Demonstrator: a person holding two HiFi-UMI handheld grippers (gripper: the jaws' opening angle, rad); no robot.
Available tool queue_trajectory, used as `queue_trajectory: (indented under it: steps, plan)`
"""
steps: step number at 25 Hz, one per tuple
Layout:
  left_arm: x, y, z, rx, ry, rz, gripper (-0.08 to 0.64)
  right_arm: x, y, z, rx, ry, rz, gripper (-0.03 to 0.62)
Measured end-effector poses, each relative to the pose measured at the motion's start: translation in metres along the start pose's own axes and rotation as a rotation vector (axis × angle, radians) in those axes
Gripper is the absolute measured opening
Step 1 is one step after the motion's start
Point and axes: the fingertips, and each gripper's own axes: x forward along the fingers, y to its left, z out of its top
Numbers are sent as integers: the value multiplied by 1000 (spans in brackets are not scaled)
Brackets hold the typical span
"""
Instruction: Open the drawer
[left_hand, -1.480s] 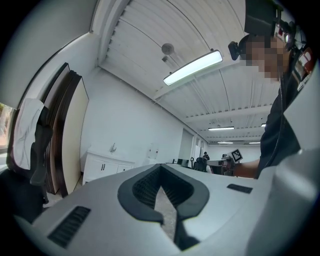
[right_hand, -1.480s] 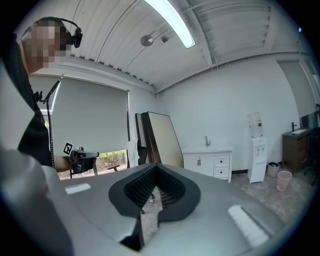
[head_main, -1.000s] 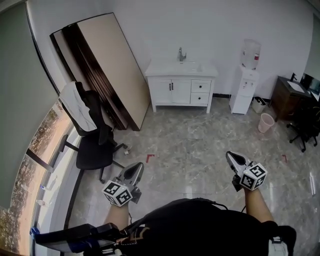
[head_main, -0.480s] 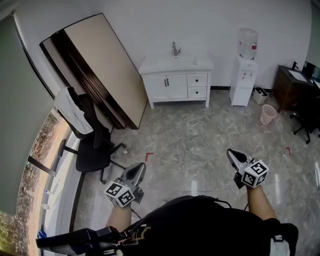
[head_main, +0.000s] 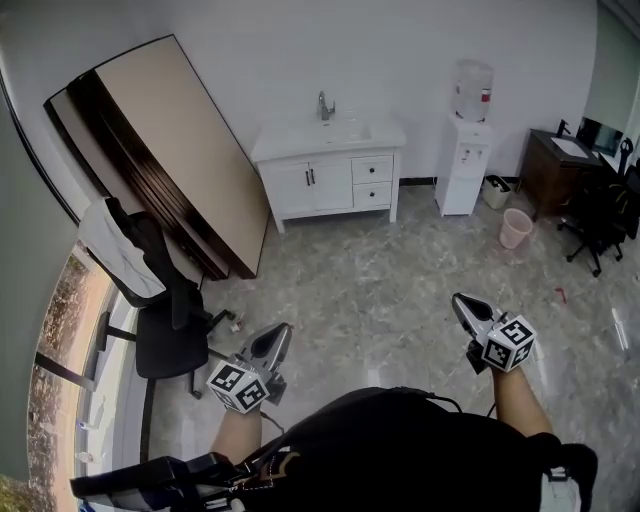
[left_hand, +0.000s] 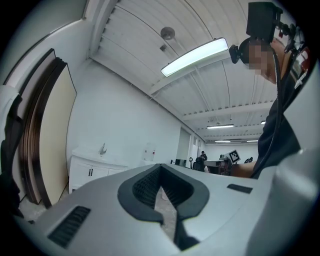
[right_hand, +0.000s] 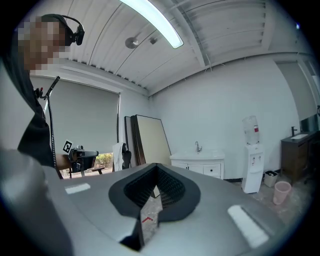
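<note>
**Room has slid left in our view; drawers still out of reach**

Since the earlier frames everything along the far edge of the floor has shifted leftward in the head view, so we have turned or stepped. The grippers sit in almost the same spot in the frame.

The big board leaning at the floor's far-left corner now shows more of its face. The white vanity cabinet against the back wall has moved left, and the water dispenser beside its right end has moved with it.

The drawers are a stack of two at the cabinet's right end, both closed. We can't tell which one is meant.

The left gripper and right gripper are held level over the near edge of the floor, well apart from the cabinet. Both have their jaws pressed together with nothing between them.

We judge this is the approach step. Opening hasn't begun, and the jaws must spread before they can take a handle.
</note>
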Motion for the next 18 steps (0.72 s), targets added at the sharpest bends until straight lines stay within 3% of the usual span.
queue_trajectory:
  steps: [7,14,18]
  plan:
    - [-14,89,35,17,-10,-38,-6,81,37,21,-12,-12,-30,0]
    - [-30,160,35,-9,2,-19,-6,151,62,20,-7,6,-8,0]
    - [-27,181,33,-24,4,8,-6,179,53,18,-15,31,10,0]
